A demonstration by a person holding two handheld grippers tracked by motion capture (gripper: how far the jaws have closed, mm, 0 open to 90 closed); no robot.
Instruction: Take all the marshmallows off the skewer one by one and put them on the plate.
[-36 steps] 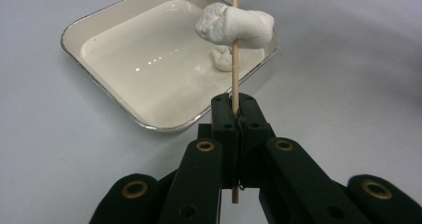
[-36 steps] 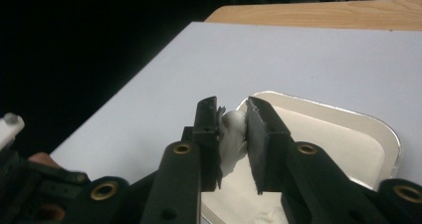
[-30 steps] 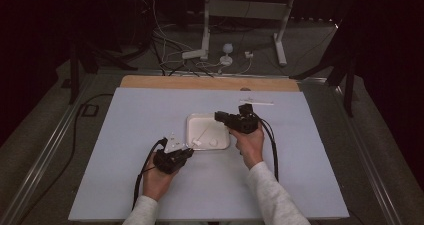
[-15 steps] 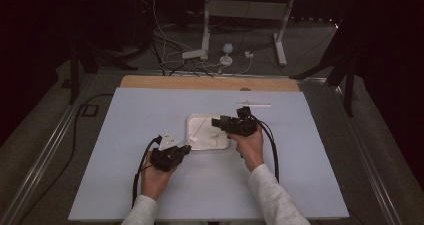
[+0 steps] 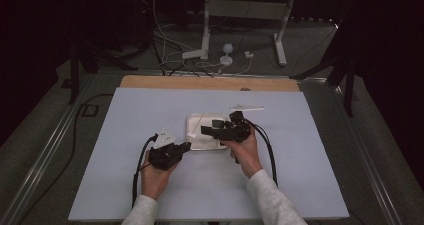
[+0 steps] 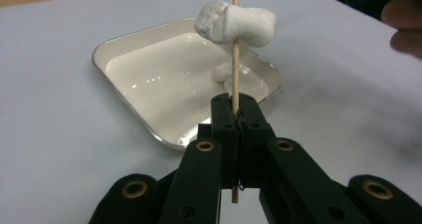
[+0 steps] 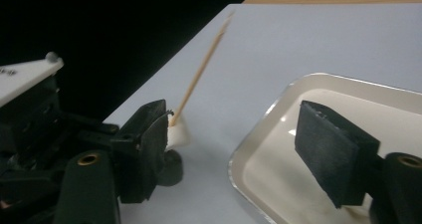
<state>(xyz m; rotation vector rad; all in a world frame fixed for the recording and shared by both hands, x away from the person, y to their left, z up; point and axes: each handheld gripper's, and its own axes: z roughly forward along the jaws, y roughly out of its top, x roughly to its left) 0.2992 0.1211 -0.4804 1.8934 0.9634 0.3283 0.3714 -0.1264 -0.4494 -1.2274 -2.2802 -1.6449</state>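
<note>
My left gripper [image 6: 235,104] is shut on a thin wooden skewer [image 6: 235,59] that stands upright with a white marshmallow [image 6: 236,24] stuck on it. Just behind lies a white tray [image 6: 149,69] holding another small white lump [image 6: 224,73]. In the high view the left gripper [image 5: 186,146] sits at the tray's [image 5: 196,144] near left corner. My right gripper [image 5: 206,130] reaches over the tray from the right. Its jaws have just been opening; in the right gripper view they [image 7: 236,119] stand open, and the marshmallow [image 7: 178,134] on the skewer [image 7: 204,59] shows past its left finger [image 7: 149,144], unpressed.
A pale stick [image 5: 246,107] lies on the white table beyond the tray. A wooden strip [image 5: 210,82] borders the table's far edge. Cables and a metal stand [image 5: 210,50] are on the floor behind. The person's right hand [image 6: 403,30] is close to the skewer's top.
The right gripper has shifted a little left over the tray, toward the skewer. The left gripper has kept still with the skewer.
</note>
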